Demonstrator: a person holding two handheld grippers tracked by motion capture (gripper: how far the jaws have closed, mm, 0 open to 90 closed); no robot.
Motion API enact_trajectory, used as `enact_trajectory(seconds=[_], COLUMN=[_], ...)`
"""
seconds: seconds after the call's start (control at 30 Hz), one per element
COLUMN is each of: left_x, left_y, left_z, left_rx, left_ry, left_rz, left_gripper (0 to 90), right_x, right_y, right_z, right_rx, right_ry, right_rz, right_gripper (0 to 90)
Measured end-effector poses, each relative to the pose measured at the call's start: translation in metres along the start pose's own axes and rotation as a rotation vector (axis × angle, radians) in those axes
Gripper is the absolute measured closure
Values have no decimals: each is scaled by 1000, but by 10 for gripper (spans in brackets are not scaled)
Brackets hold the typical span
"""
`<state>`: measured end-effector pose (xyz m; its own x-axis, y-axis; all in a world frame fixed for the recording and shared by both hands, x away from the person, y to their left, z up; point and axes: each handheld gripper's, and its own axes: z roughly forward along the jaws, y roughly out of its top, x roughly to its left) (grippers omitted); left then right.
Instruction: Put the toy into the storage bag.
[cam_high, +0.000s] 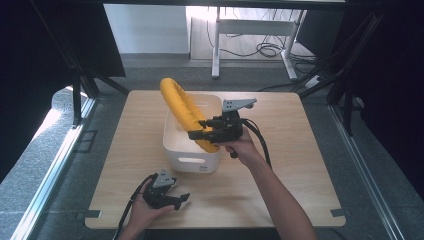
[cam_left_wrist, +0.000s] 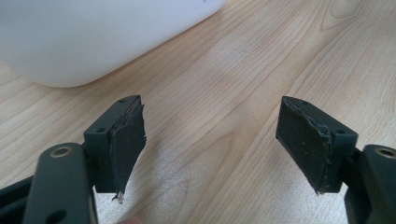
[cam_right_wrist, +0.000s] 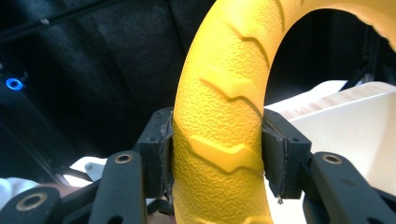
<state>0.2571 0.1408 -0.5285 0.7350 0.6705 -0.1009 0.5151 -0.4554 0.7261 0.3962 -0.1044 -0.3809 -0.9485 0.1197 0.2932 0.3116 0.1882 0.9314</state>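
Left gripper (cam_high: 172, 199): rests low on the near part of the worktop (cam_high: 300, 165), held in the person's left hand (cam_high: 145, 210). In the left gripper view its jaws stand wide apart with only bare wood between them. It appears parked, out of the way of the other hand's work.

White bin (cam_high: 192, 162): an open plastic tub with a slot handle, standing mid-worktop. Its rounded corner (cam_left_wrist: 70, 42) shows just beyond the left gripper, near but not touching.

Yellow tyre-like ring (cam_high: 182, 107): a textured yellow hoop with raised chevron treads. It stands tilted, its lower arc inside the bin and its upper arc above the far-left rim. It is probably held edge-on so that it can pass through the bin's opening.

Right gripper (cam_high: 202, 134): clamped across the ring's band near its lower end, above the bin. The right gripper view shows both pads pressed against opposite flanks of the tread (cam_right_wrist: 219, 154). Gripping across the narrow band gives a firm hold.

Direction of travel: cannot be told; the ring may be going in or coming out.
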Motion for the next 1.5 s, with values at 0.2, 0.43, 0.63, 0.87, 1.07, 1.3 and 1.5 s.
enact_trajectory(seconds=[0.2,0.43,0.63,0.87,1.07,1.3,1.5], left_x=[-1,-1,-1,-1,-1,-2,-2], left_y=[0,0,0,0,0,1,1], left_z=[1,1,1,1,1,0,0], left_rx=[3,2,3,3,4,3,1], left_ry=[-3,-3,-3,-2,-1,0,2], left_rz=[3,2,3,3,3,5,3], left_gripper=[240,239,239,239,239,239,239], right_x=[2,4,7,13,18,23,24], right_y=[-2,-4,-4,-3,-1,-2,-6], right_z=[-5,-9,-13,-17,-26,-30,-39], right_rx=[5,14,7,-21,-55,-62,-66], right_ry=[-44,-86,-131,-189,-212,-216,-232], right_rz=[-38,-68,-84,-107,-107,-123,-118], right_gripper=[494,441,367,305,301,302,306])
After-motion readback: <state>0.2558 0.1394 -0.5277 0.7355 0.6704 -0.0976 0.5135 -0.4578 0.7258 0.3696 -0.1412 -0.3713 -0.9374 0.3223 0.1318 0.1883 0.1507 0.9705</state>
